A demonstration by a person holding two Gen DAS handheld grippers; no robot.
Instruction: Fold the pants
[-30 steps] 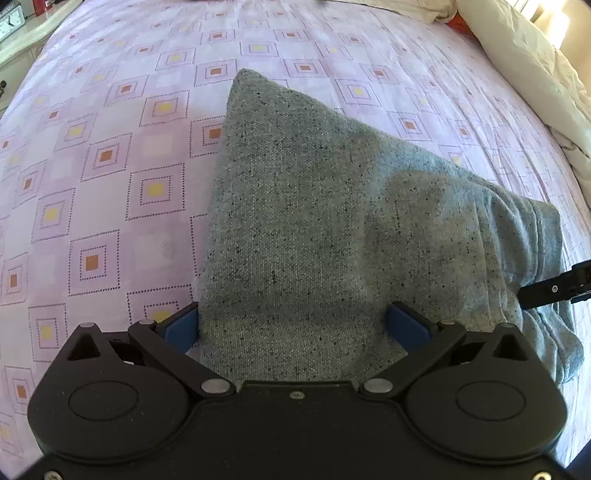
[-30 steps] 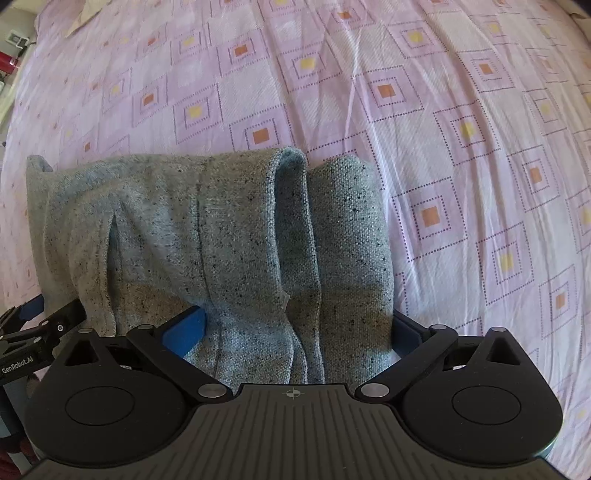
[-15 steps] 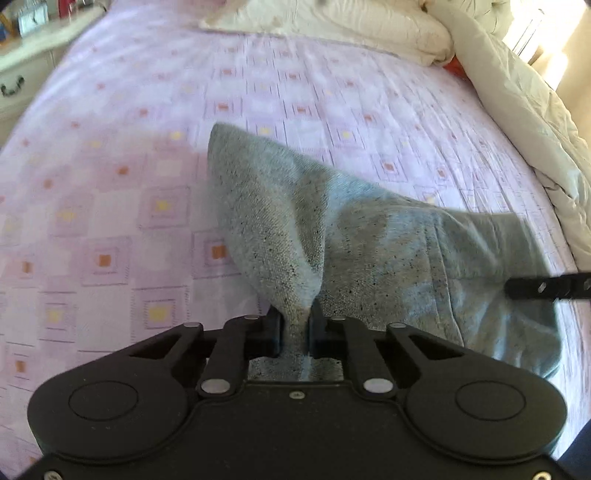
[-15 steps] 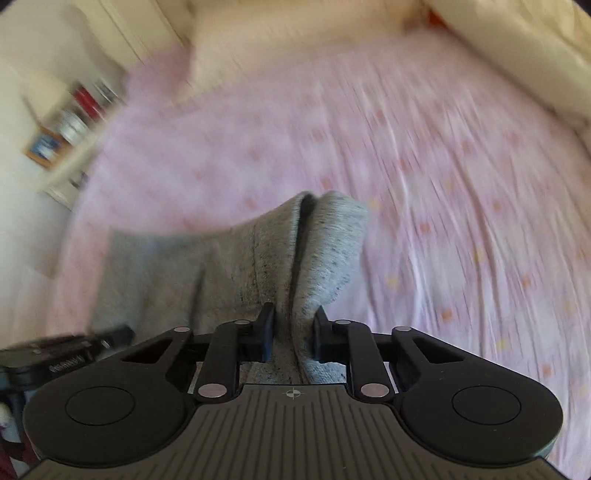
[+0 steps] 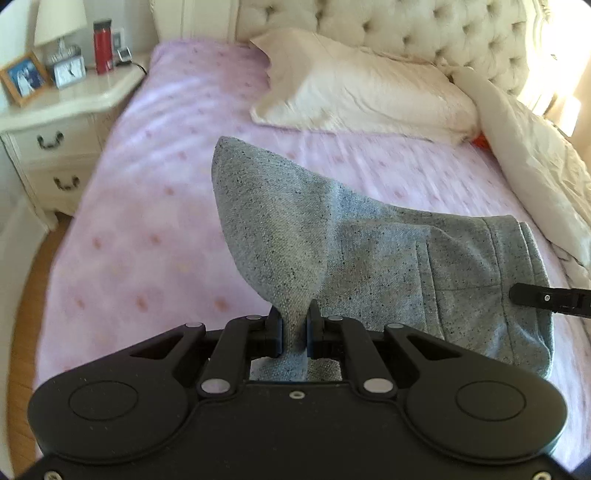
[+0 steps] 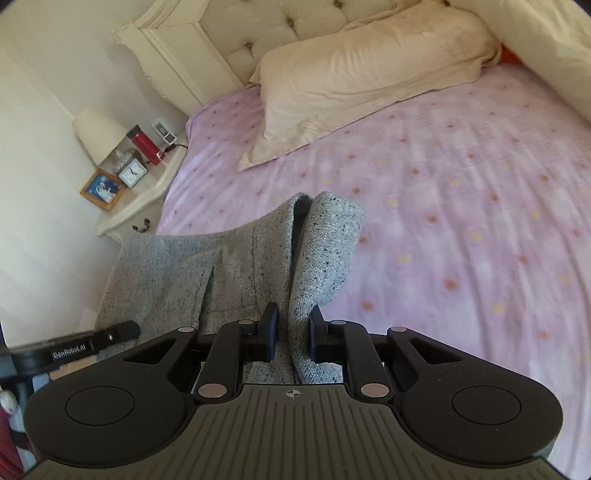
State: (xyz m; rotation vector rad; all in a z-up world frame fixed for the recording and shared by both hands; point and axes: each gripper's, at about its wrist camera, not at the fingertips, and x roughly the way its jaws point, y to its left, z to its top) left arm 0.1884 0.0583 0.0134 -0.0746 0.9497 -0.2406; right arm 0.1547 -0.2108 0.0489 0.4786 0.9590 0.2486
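The grey pants hang lifted above the pink bedsheet, stretched between the two tools. The left gripper is clamped on one bunched edge, the right gripper on the other. A cream pillow lies beyond, near the headboard.

Left gripper – jaws clamped on gray pants; right gripper – likewise pinching fabric, both raised.

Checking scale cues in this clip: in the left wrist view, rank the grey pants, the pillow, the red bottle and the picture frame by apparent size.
1. grey pants, nearest the camera, so its lead is unsure
2. pillow
3. picture frame and red bottle look alike
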